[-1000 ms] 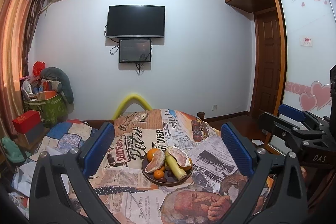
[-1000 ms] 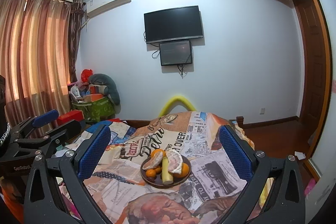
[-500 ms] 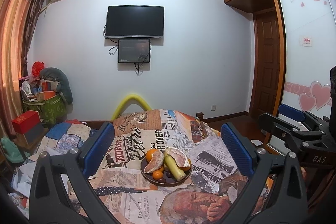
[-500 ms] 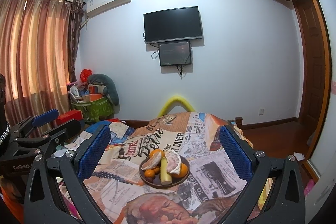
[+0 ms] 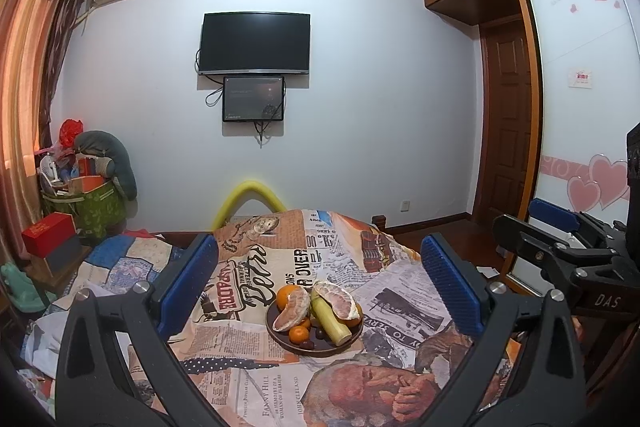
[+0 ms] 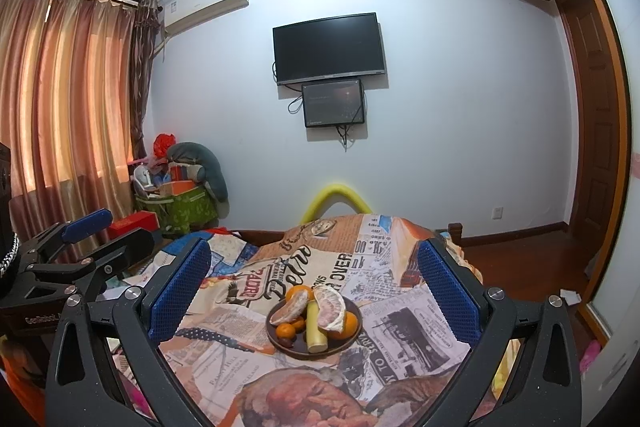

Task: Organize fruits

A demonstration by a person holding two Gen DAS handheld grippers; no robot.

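A dark round plate point(image 5: 316, 350) sits on a table covered with a newspaper-print cloth point(image 5: 256, 367). On it lie two peeled pomelo segments point(image 5: 294, 309), a pale green sugarcane stick point(image 5: 330, 319), oranges point(image 5: 285, 294), small tangerines point(image 5: 299, 335) and dark small fruits. The same plate point(image 6: 280, 341) shows in the right wrist view. My left gripper point(image 5: 320, 283) is open and empty, held back from the plate. My right gripper point(image 6: 314, 283) is open and empty, also short of the plate; it appears at the right edge of the left wrist view point(image 5: 560, 251).
A yellow chair back point(image 5: 250, 201) stands behind the table. A green bag of clutter point(image 5: 88, 203) and a red box point(image 5: 50, 233) sit at the left by the curtain. A TV point(image 5: 254, 43) hangs on the far wall. A wardrobe and door point(image 5: 508, 131) are at the right.
Both views have shifted very slightly; the plate sits a touch more to the left in the right wrist view. Both grippers stay open.
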